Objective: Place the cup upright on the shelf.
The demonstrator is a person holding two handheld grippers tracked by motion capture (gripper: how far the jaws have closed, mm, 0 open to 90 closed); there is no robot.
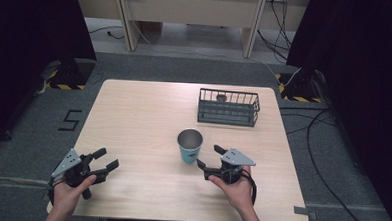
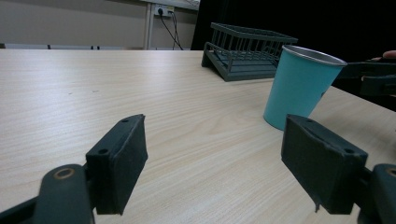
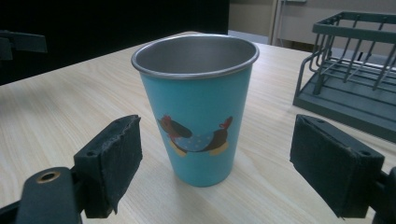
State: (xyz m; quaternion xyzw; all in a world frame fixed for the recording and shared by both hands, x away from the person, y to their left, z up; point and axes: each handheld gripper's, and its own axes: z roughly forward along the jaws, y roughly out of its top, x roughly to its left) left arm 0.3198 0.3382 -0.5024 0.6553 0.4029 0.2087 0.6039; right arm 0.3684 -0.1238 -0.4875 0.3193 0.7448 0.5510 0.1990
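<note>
Teal cup (image 1: 190, 146) upright near the middle of the wooden desk (image 1: 138, 123), steel rim up, a cartoon figure printed on its side in the right gripper view (image 3: 196, 112). Right tongs (image 1: 208, 161) just beside the cup on its near right, jaws spread wide, cup framed between them but untouched (image 3: 215, 163). Left tongs (image 1: 105, 164) well apart from the cup at the near left corner of the desk, jaws likewise spread, nothing between them but bare wood (image 2: 212, 163). Dark wire basket (image 1: 228, 107) farther back on the right, apart from the cup, a small round thing inside, too small to tell. Both grippers held in hands, low over the desk.
</note>
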